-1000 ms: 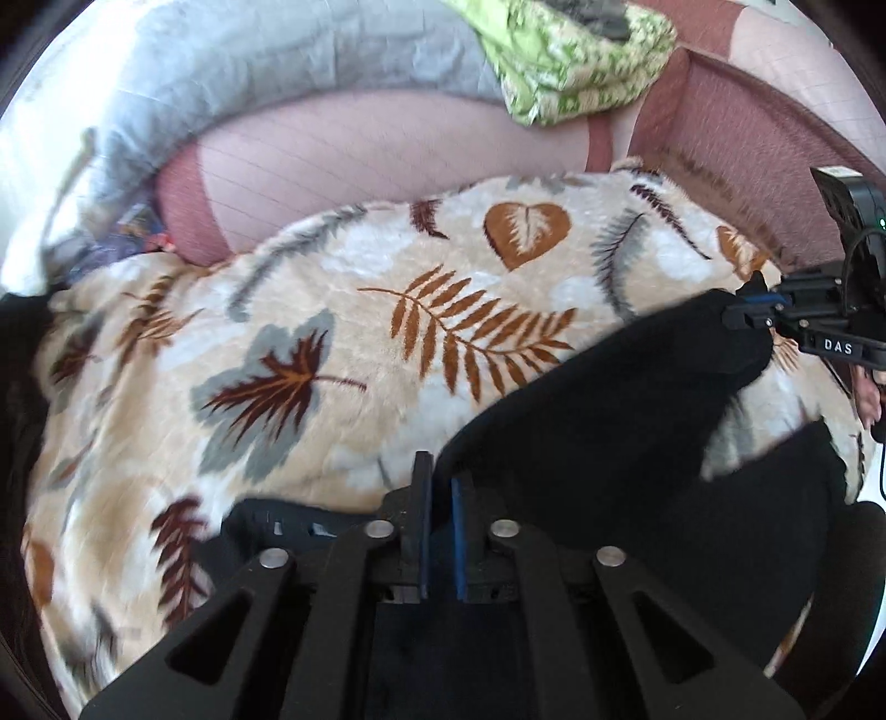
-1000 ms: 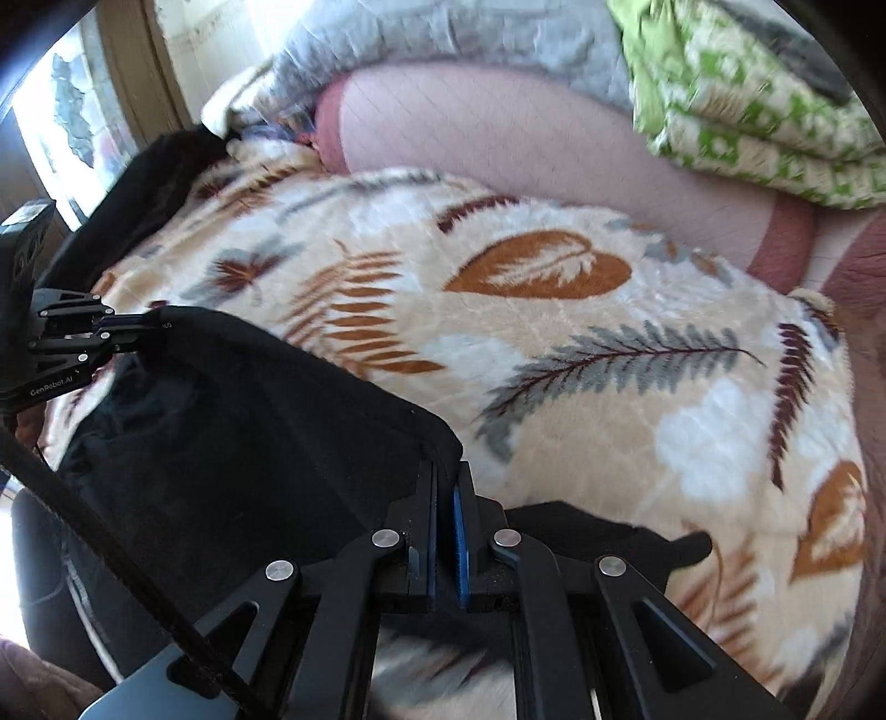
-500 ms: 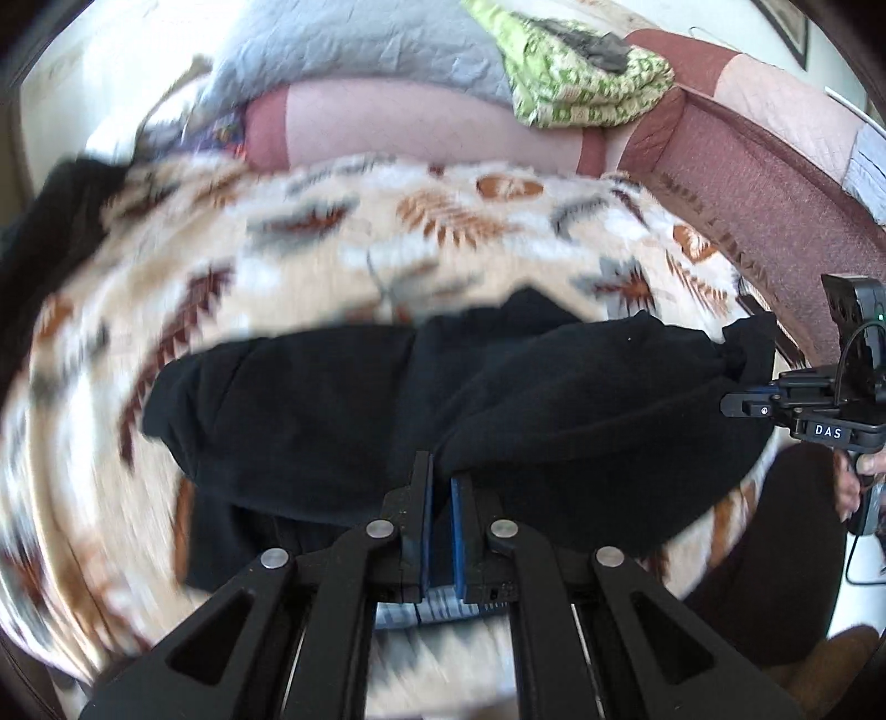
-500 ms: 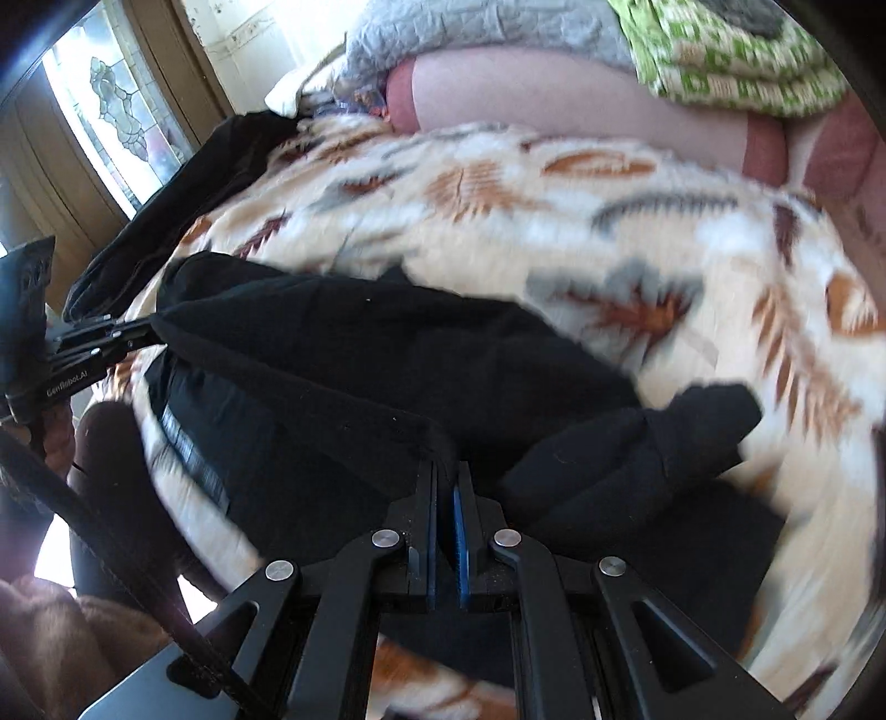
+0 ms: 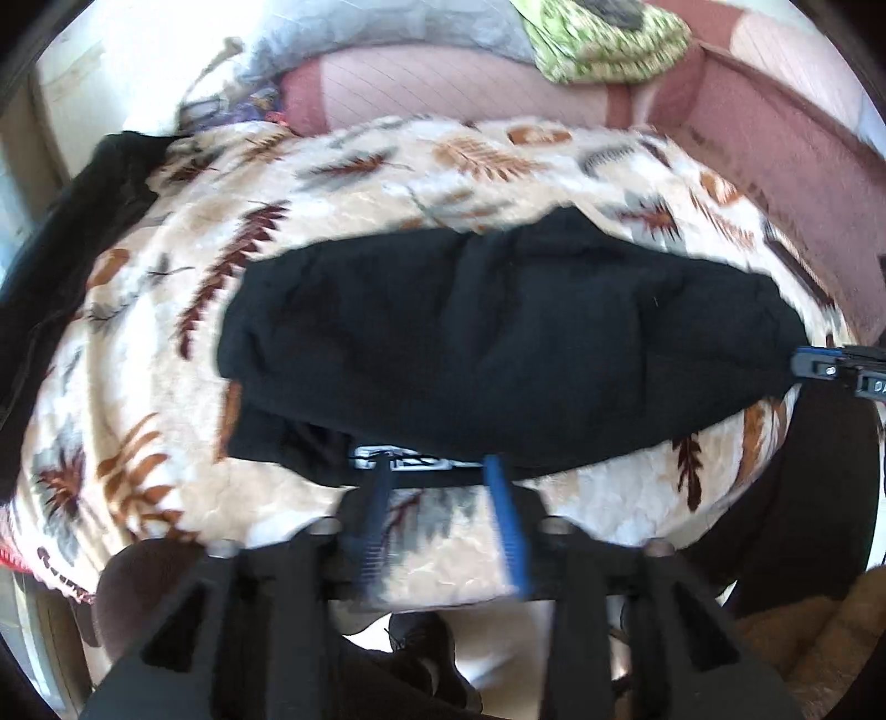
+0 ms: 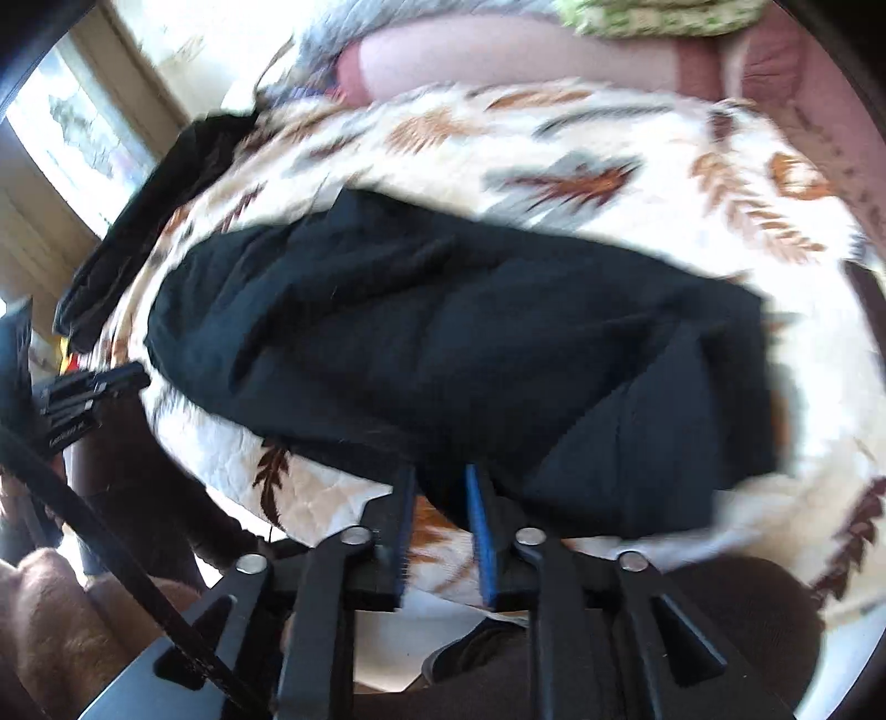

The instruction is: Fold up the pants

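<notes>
The black pants (image 5: 498,343) lie folded over as a long bundle on the leaf-patterned blanket (image 5: 354,166); they also show in the right wrist view (image 6: 443,354). My left gripper (image 5: 437,471) is open, its blue-padded fingers apart at the pants' near edge by the waistband label. My right gripper (image 6: 440,476) is open too, fingers apart at the near edge of the pants. In the left wrist view the right gripper (image 5: 814,368) sits at the right end of the bundle. In the right wrist view the left gripper (image 6: 105,382) sits at the left end.
The blanket (image 6: 609,144) covers a bed or couch with a pink cushion (image 5: 443,77) behind. A green patterned cloth (image 5: 603,39) and a grey cloth (image 5: 387,27) lie at the back. Another black garment (image 5: 61,232) lies at the left edge. My legs are below.
Both grippers were shut on the pants and carried the fold toward me. Now both have opened and pulled back; the pants lie released on the blanket.
</notes>
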